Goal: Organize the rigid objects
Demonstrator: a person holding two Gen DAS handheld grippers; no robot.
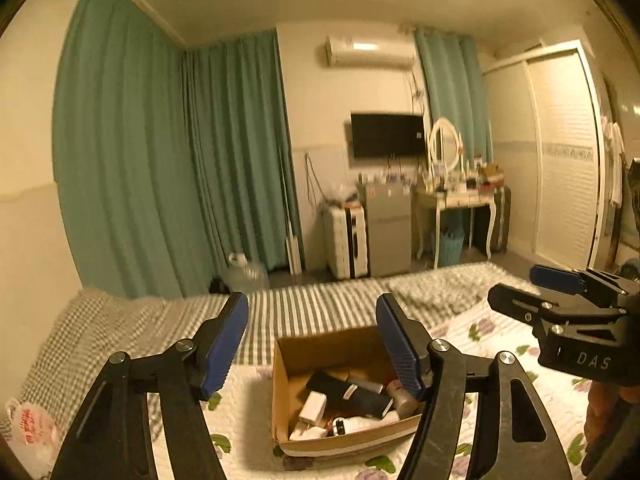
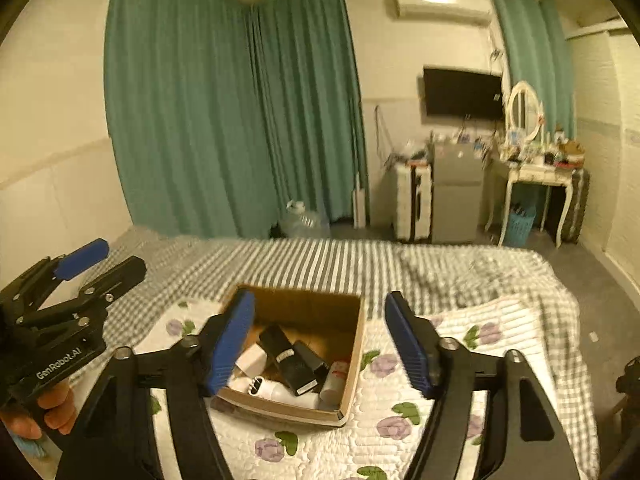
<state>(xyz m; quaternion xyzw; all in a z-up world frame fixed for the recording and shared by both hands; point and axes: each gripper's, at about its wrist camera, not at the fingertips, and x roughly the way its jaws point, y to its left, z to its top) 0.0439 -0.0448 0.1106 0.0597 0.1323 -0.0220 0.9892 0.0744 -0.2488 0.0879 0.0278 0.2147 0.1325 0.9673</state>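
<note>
An open cardboard box (image 1: 292, 364) sits on the flowered quilt on the bed; it also shows in the right wrist view (image 2: 354, 356). Inside lie several rigid items: a white charger (image 1: 313, 407), a black flat device (image 1: 352, 396), a white bottle (image 2: 288, 393) and a small red-and-white container (image 2: 335, 380). My left gripper (image 1: 312, 344) is open and empty, held above and in front of the box. My right gripper (image 2: 320, 344) is open and empty, above the box's near side. Each gripper appears at the edge of the other's view.
The bed has a grey striped blanket (image 2: 320, 264) beyond the quilt. A plastic bag (image 1: 32, 428) lies at the bed's left. Green curtains, a water jug (image 1: 246, 274), a white suitcase, a small fridge and a cluttered dressing table (image 2: 536, 168) stand at the far wall.
</note>
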